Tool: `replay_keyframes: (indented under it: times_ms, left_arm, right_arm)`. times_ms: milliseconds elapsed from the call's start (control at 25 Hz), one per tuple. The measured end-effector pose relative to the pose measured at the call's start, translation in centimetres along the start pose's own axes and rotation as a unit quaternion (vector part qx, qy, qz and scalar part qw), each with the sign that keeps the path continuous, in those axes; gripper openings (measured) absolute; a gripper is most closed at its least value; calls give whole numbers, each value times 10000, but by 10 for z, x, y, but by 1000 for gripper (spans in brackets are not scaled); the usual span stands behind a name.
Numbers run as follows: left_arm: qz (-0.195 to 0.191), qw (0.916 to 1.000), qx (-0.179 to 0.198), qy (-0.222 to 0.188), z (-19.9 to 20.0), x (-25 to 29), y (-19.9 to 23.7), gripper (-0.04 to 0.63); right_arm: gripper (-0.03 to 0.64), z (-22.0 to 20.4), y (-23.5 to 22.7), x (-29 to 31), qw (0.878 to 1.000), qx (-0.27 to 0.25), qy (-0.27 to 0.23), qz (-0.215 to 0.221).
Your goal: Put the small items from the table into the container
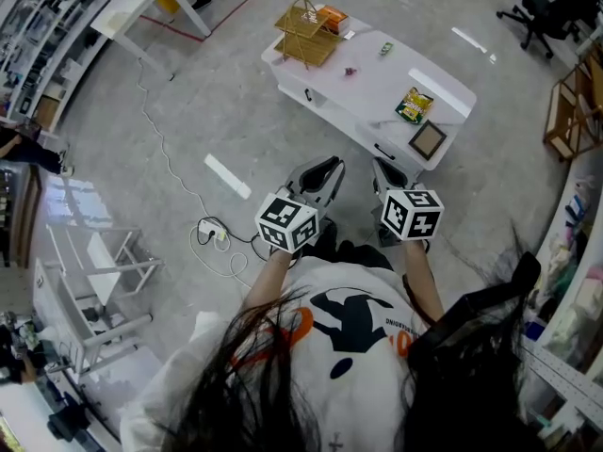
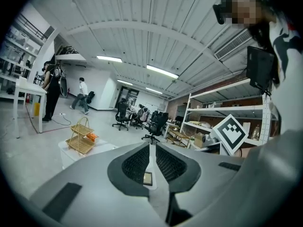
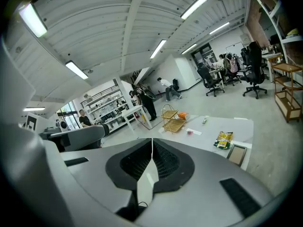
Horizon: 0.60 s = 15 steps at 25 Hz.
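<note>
Closest to lens: dark hair and white printed shirt, bottom of head view. Just above, at frame centre, left gripper [image 1: 323, 168] and right gripper [image 1: 384, 169] side by side, both aimed at white table [image 1: 377, 88] in upper middle. Both sets of jaws closed tip to tip, nothing between; same in each gripper view.

Well apart from table, so reads as approach phase, nothing picked yet.

On tabletop:
- gold wire basket [image 1: 306, 34] at upper-left end
- orange item [image 1: 332, 17] in or just beside it, cannot tell which
- small green item [image 1: 386, 49] near far edge
- tiny pink item [image 1: 350, 71] mid-table
- snack bag [image 1: 415, 105] and brown-framed square [image 1: 427, 139] at lower-right end

Basket probably the container; a judgement, not confirmed.

To do it well:
- Close in first and open jaws only near target, just wider than the piece.
- Take pink and green bits with tips low and flat to surface; small, probably easy to flick away.
- Pinch bag by an edge; likely crinkly and slippery.
- Drop into basket from above, without nudging rim; light wire, could tip.
- Keep grippers from crossing.
</note>
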<state>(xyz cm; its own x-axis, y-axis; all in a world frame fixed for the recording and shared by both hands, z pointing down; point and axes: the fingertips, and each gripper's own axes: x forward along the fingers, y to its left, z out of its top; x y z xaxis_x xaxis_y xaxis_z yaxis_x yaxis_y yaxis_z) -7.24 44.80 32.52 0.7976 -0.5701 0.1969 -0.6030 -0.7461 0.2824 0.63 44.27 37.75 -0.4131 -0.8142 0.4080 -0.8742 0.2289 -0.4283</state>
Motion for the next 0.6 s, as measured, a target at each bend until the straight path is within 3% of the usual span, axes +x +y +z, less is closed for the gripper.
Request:
replay_keyframes:
  times_ms: [600]
  left_arm:
    - [-395,9988,52,289,5,59,51,37]
  right_arm:
    - [20,26,-39,61,9993,202,30,-326]
